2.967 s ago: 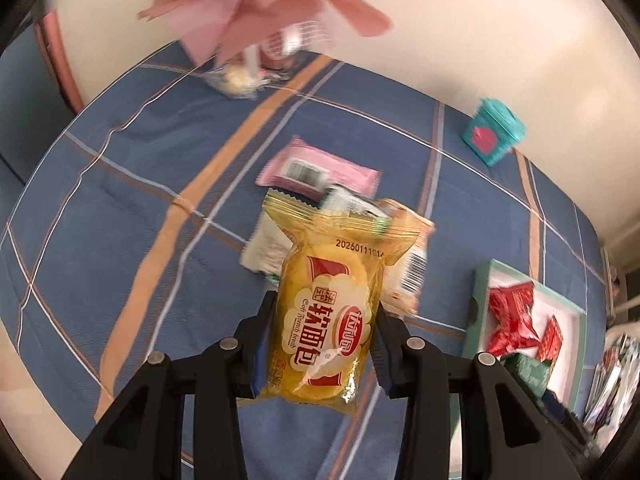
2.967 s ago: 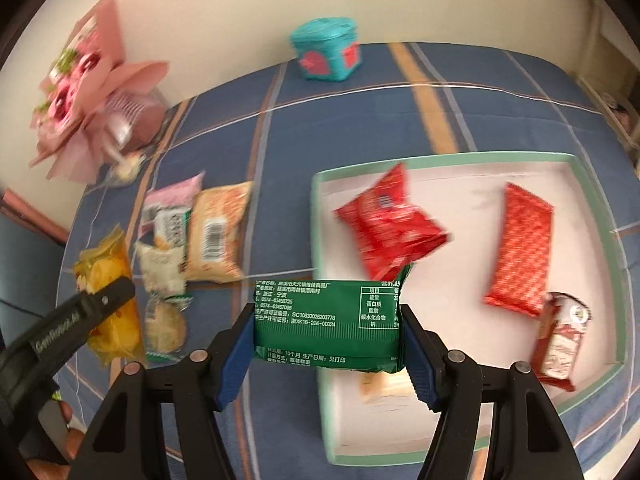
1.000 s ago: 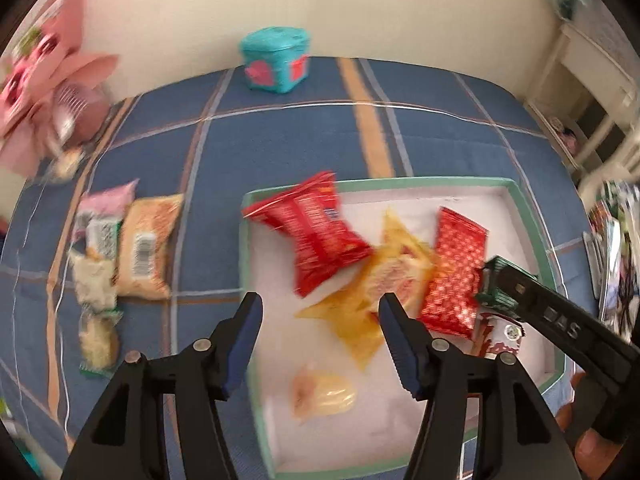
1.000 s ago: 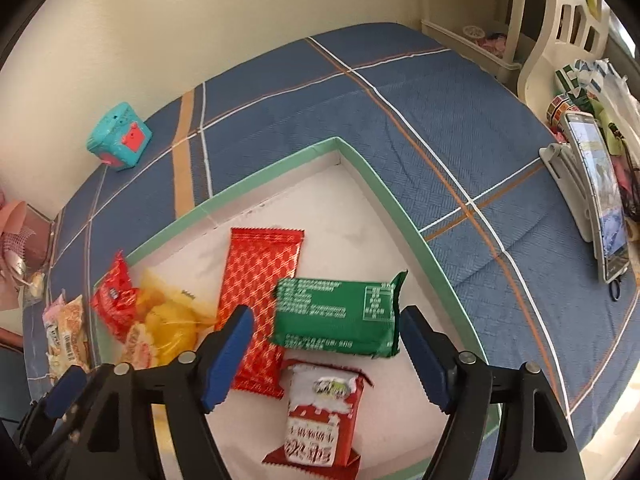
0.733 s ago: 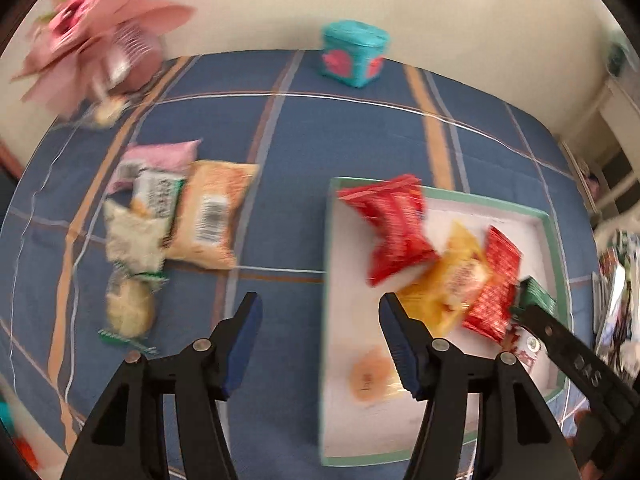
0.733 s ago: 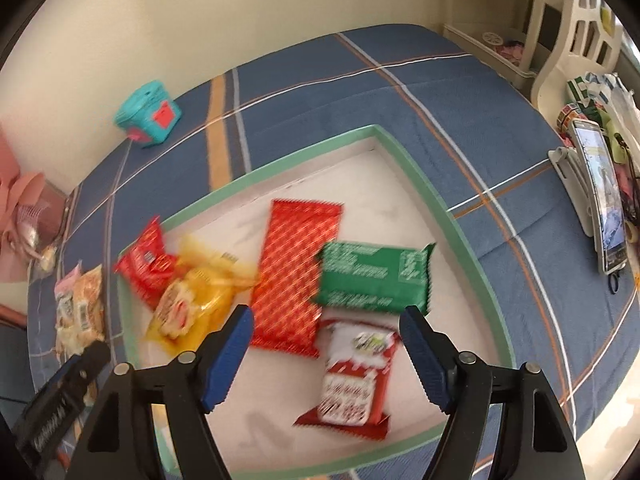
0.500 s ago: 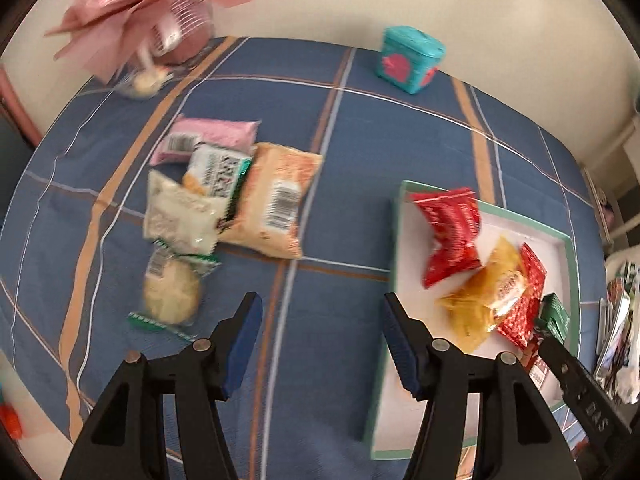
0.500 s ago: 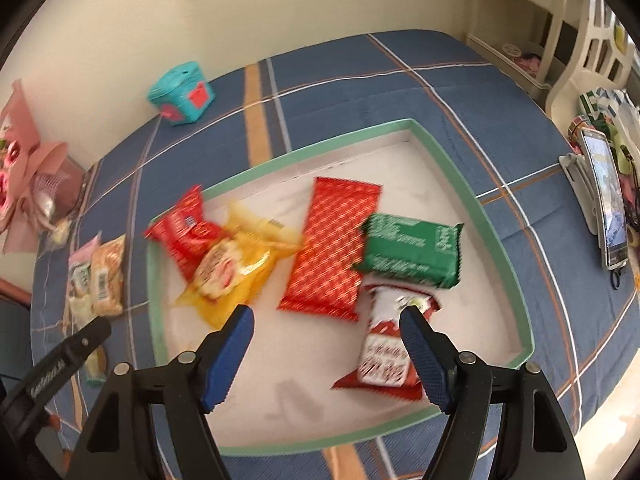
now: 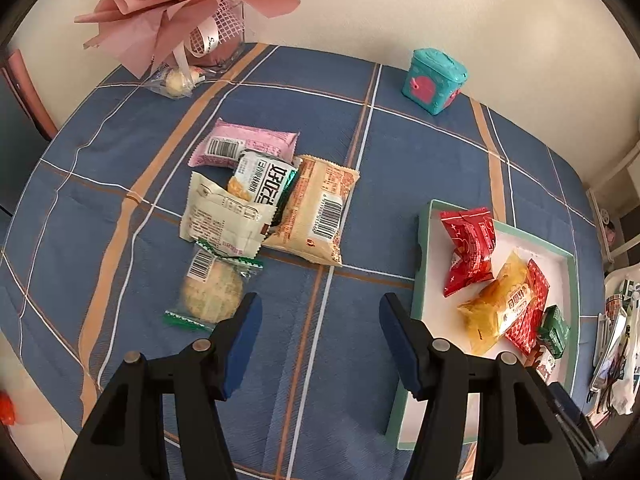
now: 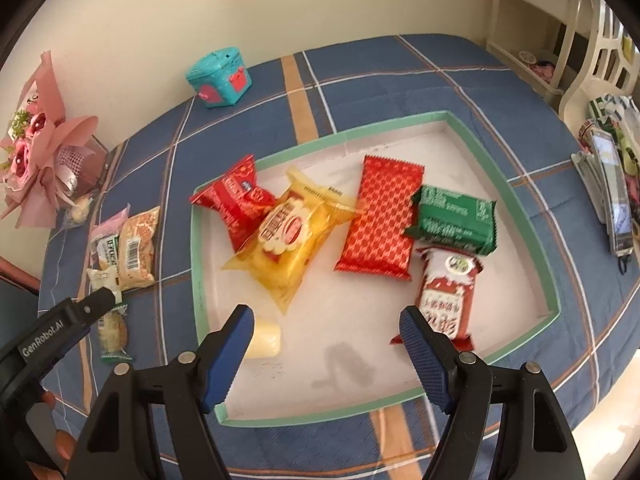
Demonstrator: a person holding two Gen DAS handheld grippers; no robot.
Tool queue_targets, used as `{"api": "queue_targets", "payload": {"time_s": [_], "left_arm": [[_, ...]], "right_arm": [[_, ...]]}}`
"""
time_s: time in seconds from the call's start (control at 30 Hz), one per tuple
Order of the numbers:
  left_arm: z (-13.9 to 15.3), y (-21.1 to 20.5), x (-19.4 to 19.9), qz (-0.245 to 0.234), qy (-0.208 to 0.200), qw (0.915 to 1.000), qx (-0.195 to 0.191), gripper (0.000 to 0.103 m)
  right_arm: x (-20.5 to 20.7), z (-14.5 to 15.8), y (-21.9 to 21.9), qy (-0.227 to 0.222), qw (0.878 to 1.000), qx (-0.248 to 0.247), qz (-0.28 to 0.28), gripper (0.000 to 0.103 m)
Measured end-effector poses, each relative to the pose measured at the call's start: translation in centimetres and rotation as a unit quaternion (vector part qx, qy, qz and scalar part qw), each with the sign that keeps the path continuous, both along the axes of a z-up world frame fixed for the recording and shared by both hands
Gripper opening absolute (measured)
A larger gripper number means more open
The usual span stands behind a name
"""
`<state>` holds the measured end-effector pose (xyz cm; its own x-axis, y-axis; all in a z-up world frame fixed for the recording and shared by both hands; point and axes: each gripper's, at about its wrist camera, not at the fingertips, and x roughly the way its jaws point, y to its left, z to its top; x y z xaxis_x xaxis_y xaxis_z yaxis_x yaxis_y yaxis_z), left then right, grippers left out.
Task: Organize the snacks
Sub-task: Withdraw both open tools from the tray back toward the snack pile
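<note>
My left gripper (image 9: 320, 312) hangs open and empty over the blue plaid cloth, just right of a round cookie packet (image 9: 210, 288). Beyond it lies a pile: a cream packet (image 9: 224, 220), a beige packet (image 9: 316, 212), a white-and-green packet (image 9: 264, 180) and a pink packet (image 9: 244, 146). My right gripper (image 10: 326, 320) is open and empty above the front of the green-rimmed tray (image 10: 554, 280). In the tray lie a red pouch (image 10: 236, 200), a yellow bread pack (image 10: 288, 240), a red checked bar (image 10: 380, 216), a green packet (image 10: 452, 216), a red-and-white packet (image 10: 444, 292) and a small pale sweet (image 10: 264, 340).
A pink bouquet (image 9: 176, 4) stands at the back left and a teal box (image 9: 434, 80) by the wall. A phone on a stand (image 10: 612, 192) and white furniture (image 10: 560, 20) are off the table's right side. The table's front edge is close below both grippers.
The yellow pack and the green packet, held three seconds ago, now lie in the tray. My left gripper has swung left from the tray to the pile. My right gripper has shifted left over the tray.
</note>
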<state>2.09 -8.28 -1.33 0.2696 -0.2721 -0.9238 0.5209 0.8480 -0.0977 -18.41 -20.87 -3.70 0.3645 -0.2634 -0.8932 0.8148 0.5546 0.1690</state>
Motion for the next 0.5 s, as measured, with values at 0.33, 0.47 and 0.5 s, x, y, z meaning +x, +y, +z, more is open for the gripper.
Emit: {"api": "queue_targets", "payload": {"time_s": [0.33,0.47,0.5], "left_arm": [[-0.2,0.2,0.7,0.006,-0.007,0.9999,0.008,0.064],[-0.3,0.2,1.0,0.009,-0.010,0.9999,0.011,0.064],[-0.3,0.3,1.1,0.011,-0.010,0.9998,0.012,0.065]], "right_arm": [[1.3,0.1,1.1,-0.001,1.000,-0.003,0.019,0.078],[1.7,0.1,0.9,0.001,1.000,0.000,0.020,0.078],[1.8,0.0,0.9,0.001,1.000,0.001,0.020,0.078]]}}
